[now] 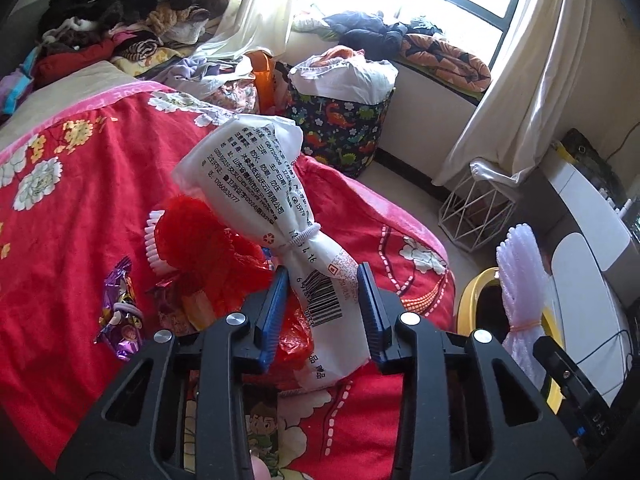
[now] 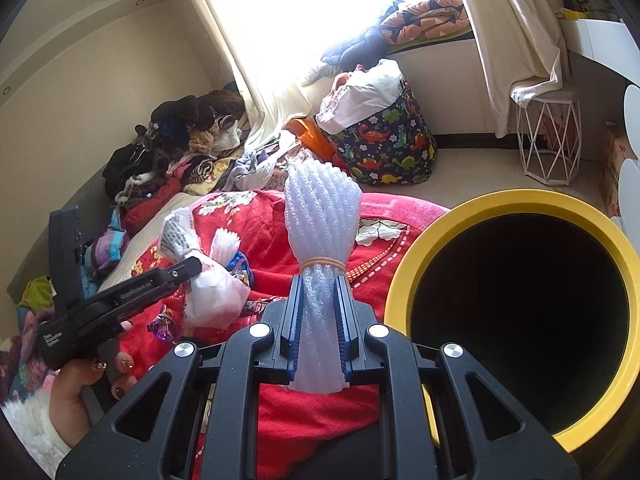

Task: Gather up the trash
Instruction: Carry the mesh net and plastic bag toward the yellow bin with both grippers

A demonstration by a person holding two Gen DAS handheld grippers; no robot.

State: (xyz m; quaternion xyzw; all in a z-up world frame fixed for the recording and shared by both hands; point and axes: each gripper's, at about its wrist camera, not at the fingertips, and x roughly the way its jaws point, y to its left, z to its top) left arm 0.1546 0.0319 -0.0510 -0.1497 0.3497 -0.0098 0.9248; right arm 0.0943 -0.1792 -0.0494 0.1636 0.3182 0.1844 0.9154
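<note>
Trash is in both grippers, above a bed with a red flowered blanket (image 1: 80,208). The left gripper (image 1: 323,312) has its 2 blue jaws partly open, with a white plastic wrapper (image 1: 256,184) squeezed between them. This wrapper has black print and a barcode on it, and a thin white band is tied around its middle. It sticks up and leans away from the gripper. Just behind it is a bunch of red netting (image 1: 200,236) lying on the blanket. A purple candy wrapper (image 1: 120,312) lies on the blanket too, off to the side. The right gripper (image 2: 319,324) has its jaws nearly closed, pinching a bundle of white foam net (image 2: 322,216). An orange rubber band goes around the bundle just above the jaws, and the top fans out wide. Right beside this gripper stands a round bin with a yellow rim (image 2: 472,204) and a dark inside. The foam net is near the bin but not over its mouth. A hand (image 2: 80,384) with painted nails holds the left gripper's handle. Farther back, a dinosaur-print basket (image 2: 392,148) sits on the floor under the window, and a white wire stand (image 2: 548,140) is near the curtain.
</note>
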